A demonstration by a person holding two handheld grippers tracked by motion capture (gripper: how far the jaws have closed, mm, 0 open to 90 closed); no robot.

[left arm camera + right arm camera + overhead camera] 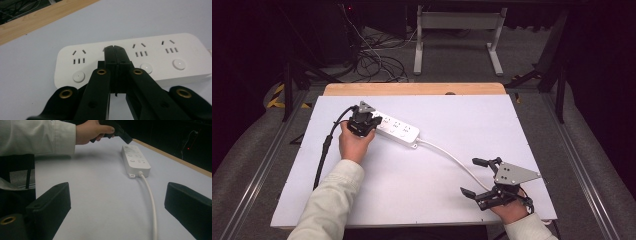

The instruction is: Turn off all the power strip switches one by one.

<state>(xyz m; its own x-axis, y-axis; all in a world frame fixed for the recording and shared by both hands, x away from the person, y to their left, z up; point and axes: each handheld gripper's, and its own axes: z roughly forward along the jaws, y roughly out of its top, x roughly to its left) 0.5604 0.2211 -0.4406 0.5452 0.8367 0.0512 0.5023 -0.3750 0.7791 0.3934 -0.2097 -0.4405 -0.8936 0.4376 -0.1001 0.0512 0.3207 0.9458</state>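
A white power strip [397, 131] with several sockets and round buttons lies flat on the white board, left of centre. My left gripper [373, 122] is over its left end. In the left gripper view its jaws are shut together with nothing between them, and the left gripper [115, 48] has its tips at the second socket of the strip [160, 57]. The strip's white cable [447, 152] runs toward the near right. My right gripper [470, 176] stands wide open there, with the cable [151, 200] passing between its jaws, untouched. The strip [136, 157] lies farther ahead.
The white board [462, 115] covers the table, with a wooden strip [412, 89] along its far edge. The left gripper's black cable [324, 150] trails off the board's left side. Loose cables [372, 60] and a white frame [457, 30] are on the floor beyond.
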